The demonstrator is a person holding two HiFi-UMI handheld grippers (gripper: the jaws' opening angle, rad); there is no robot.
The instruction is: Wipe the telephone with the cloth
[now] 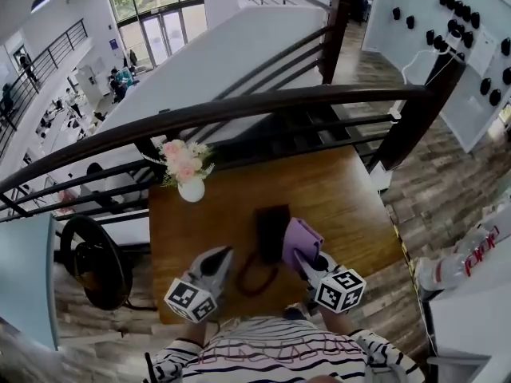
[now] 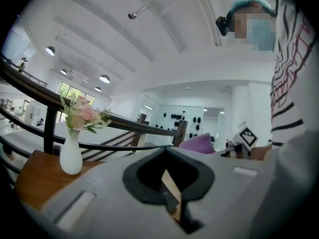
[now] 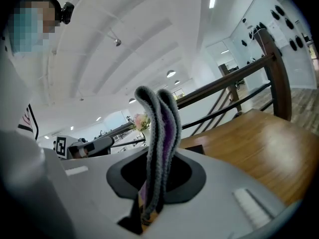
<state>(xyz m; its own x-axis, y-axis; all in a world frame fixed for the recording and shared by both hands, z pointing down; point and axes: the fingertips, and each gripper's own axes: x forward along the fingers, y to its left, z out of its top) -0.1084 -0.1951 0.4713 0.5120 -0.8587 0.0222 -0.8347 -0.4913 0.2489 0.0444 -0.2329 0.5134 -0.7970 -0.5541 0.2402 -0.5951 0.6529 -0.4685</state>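
Right gripper (image 1: 297,254) clamped on purple cloth (image 1: 302,240): soft, light, folded edge pinched, likely to flop. Left gripper (image 1: 223,255) closed, nothing between jaws. Telephone (image 1: 271,228) sat mid-table, cloth touching its 3 o'clock side; looked rigid, light enough to slide, steady it by body. Coiled cord (image 1: 254,276) at 6 o'clock. Wooden table (image 1: 335,198) looked smooth. Flower vase (image 1: 191,188) at 10 o'clock, railing (image 1: 239,106) beyond.
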